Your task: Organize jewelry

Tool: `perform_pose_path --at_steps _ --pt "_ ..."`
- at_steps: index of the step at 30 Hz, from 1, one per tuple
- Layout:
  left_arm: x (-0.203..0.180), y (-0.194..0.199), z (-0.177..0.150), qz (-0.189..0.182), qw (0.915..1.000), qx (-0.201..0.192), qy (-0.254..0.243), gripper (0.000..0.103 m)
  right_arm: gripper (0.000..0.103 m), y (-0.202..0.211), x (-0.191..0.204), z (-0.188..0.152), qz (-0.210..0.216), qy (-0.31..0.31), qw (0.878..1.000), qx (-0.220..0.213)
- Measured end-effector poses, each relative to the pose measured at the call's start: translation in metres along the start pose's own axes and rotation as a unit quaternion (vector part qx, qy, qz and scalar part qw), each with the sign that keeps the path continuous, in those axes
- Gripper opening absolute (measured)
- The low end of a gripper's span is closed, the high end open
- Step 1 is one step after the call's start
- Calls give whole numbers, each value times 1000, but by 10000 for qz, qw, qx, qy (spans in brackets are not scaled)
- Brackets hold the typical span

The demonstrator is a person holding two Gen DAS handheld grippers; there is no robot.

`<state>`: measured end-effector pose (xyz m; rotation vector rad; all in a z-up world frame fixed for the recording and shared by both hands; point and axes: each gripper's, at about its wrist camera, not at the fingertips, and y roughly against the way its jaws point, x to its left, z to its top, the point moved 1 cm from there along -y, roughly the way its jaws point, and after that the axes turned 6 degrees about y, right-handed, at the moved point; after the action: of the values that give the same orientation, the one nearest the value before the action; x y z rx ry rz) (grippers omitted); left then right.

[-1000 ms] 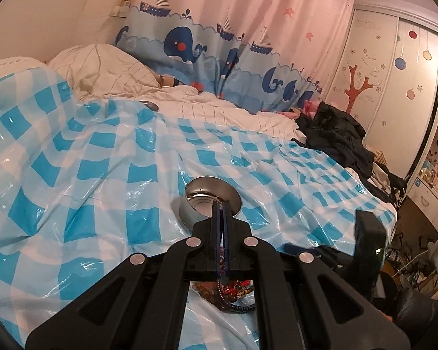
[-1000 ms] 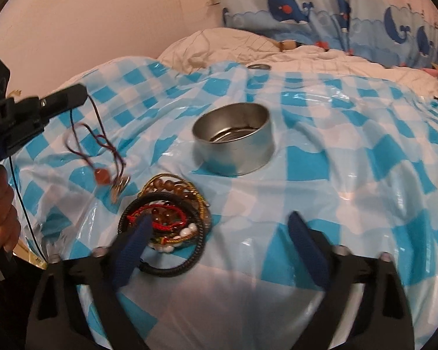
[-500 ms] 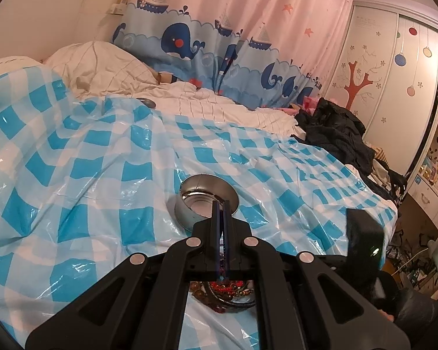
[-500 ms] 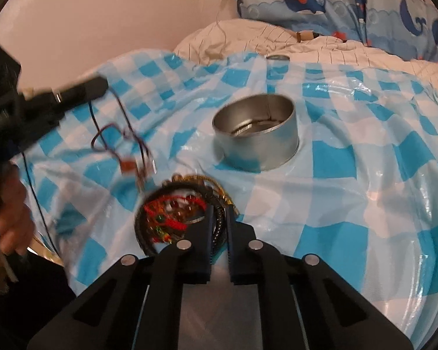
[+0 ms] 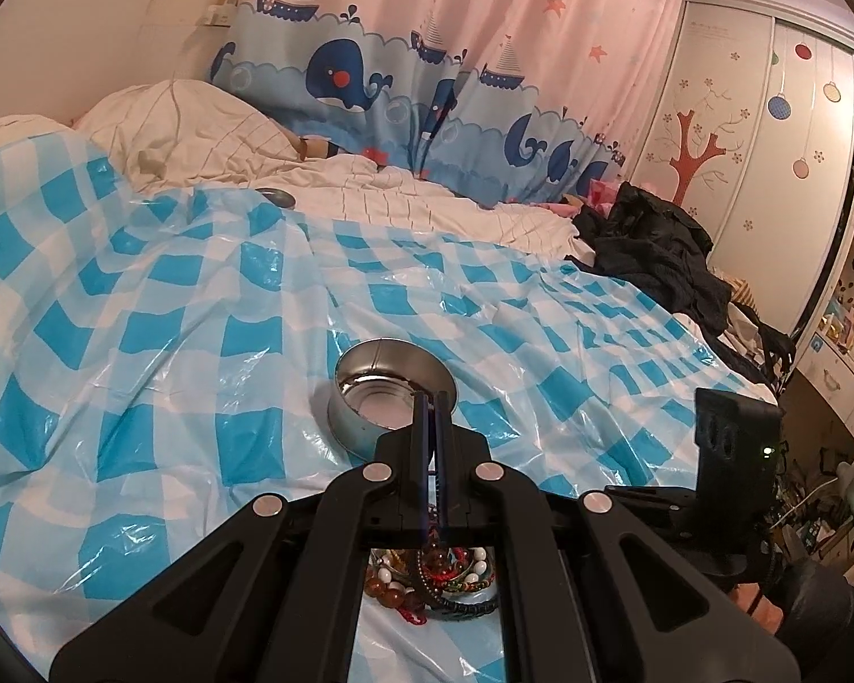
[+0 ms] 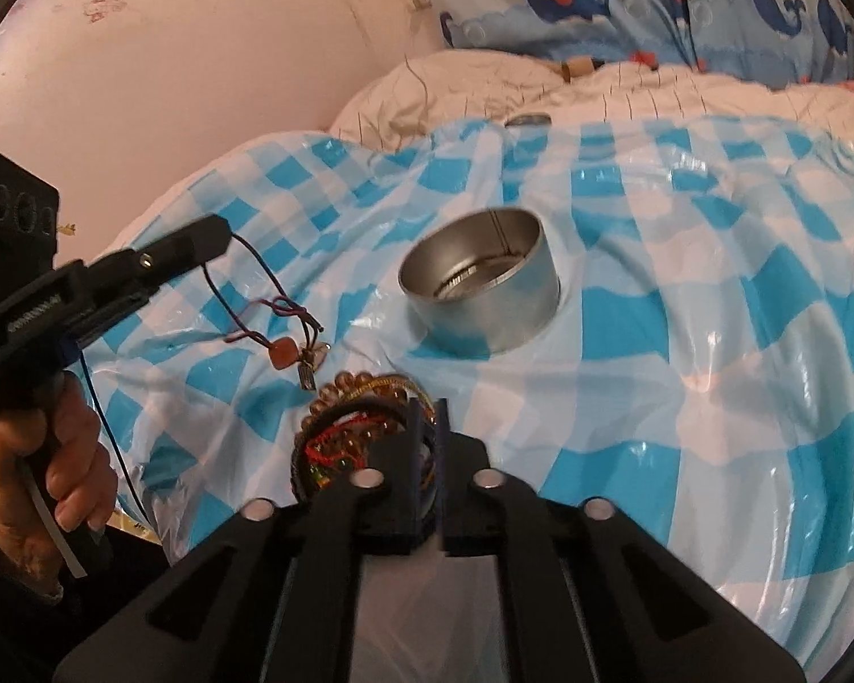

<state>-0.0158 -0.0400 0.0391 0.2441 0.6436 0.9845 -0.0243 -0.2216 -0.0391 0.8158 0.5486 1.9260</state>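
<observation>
A round metal tin [image 6: 481, 284] stands open on the blue-checked plastic sheet [image 6: 711, 313]; it also shows in the left wrist view [image 5: 393, 393]. A pile of bead bracelets [image 6: 353, 432] lies just in front of it and shows under the left gripper [image 5: 432, 569]. My left gripper [image 5: 431, 398] is shut on a dark cord necklace [image 6: 267, 307] with an orange bead [image 6: 283, 353], which hangs above the sheet left of the pile. My right gripper [image 6: 427, 404] is shut, its tips over the pile's right edge; I cannot tell whether it holds a bracelet.
White pillows and bedding [image 5: 199, 136] lie beyond the sheet, with a small metal lid [image 6: 526, 120] at its far edge. Dark clothes [image 5: 655, 250] are heaped at the bed's right side. A wall [image 6: 199, 57] runs along the left.
My right gripper has closed from wide open and moved in over the bracelet pile. My left gripper has carried the hanging necklace up and toward the tin.
</observation>
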Motion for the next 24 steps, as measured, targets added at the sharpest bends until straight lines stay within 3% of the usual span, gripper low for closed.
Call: perform_pose_path --at_steps 1,4,11,13,16,21,24 --pt "0 -1 0 13 10000 9 -9 1 59 0 0 -1 -87 6 10000 -17" --pt "0 -4 2 19 10000 10 12 1 60 0 5 -2 -176 172 9997 -38" --pt "1 -4 1 19 10000 28 -16 1 32 -28 7 -15 -376 437 9970 526" --pt "0 -3 0 26 10000 19 -17 1 11 -32 12 -16 -303 553 9965 554" --pt "-1 -4 1 57 10000 -6 -70 1 10 -23 16 -14 -236 619 9970 392" --pt "-5 0 2 94 9998 -92 -151 1 10 4 1 -1 100 104 9998 -113" --pt "-9 -1 8 49 9998 -143 -153 1 10 18 -9 9 77 -111 9993 -361"
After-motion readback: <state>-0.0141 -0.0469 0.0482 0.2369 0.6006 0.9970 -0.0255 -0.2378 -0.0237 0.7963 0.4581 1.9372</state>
